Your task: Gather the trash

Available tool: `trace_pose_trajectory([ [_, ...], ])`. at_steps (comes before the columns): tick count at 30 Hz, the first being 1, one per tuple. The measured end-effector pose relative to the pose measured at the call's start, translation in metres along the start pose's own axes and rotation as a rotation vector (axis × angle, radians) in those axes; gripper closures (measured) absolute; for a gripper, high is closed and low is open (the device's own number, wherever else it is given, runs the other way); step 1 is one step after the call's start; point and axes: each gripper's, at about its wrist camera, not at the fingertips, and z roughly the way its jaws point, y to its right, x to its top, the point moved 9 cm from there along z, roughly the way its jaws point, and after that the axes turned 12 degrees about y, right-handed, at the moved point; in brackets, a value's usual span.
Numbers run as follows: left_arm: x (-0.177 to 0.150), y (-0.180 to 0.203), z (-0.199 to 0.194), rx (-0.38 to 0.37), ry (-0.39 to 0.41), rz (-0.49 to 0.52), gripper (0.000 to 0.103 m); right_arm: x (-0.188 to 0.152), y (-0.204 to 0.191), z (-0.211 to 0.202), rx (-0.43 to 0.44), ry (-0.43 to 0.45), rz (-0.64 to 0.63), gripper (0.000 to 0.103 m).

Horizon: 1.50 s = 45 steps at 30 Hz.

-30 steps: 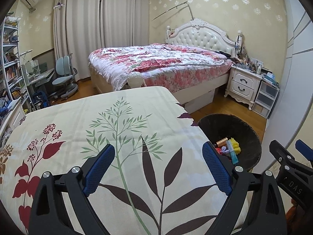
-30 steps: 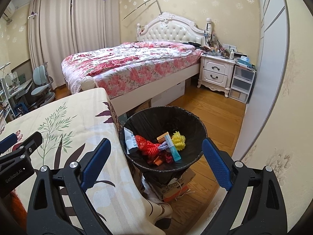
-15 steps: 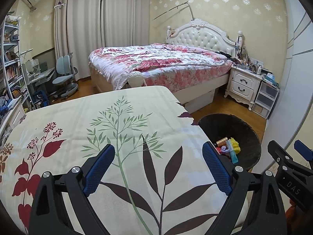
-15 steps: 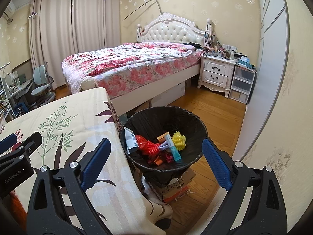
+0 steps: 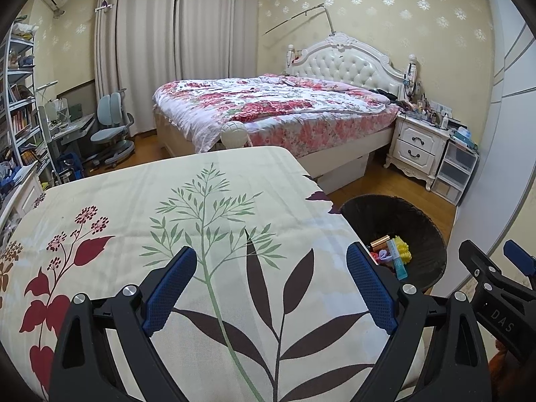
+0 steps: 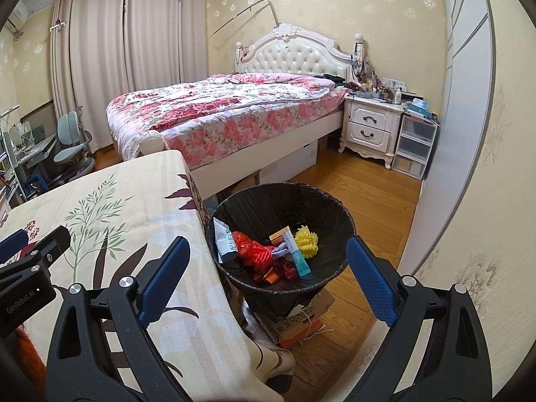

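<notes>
Trash (image 6: 268, 254) lies in the black-lined bin (image 6: 338, 207) just beside our leaf-print desk (image 5: 201, 207); our left gripper (image 5: 268, 288) and right gripper (image 6: 268, 278) hold their fingers wide, gripping nothing.

Evenly and softly lit, warm in tone, without glare. Sharp across the middle. Strongly bent at the rims by fisheye, with black vignette in the corners. Faint shadow inside the round black-lined trash bin (image 6: 338, 214).
</notes>
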Motion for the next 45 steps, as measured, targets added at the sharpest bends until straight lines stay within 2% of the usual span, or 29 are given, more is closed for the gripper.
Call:
trace_pose_trajectory([
  [45, -0.0032, 0.0011, -0.0072, -0.003, 0.012, -0.009, 0.013, -0.0016, -0.0016, -0.0005, -0.002, 0.004, -0.003, 0.011],
])
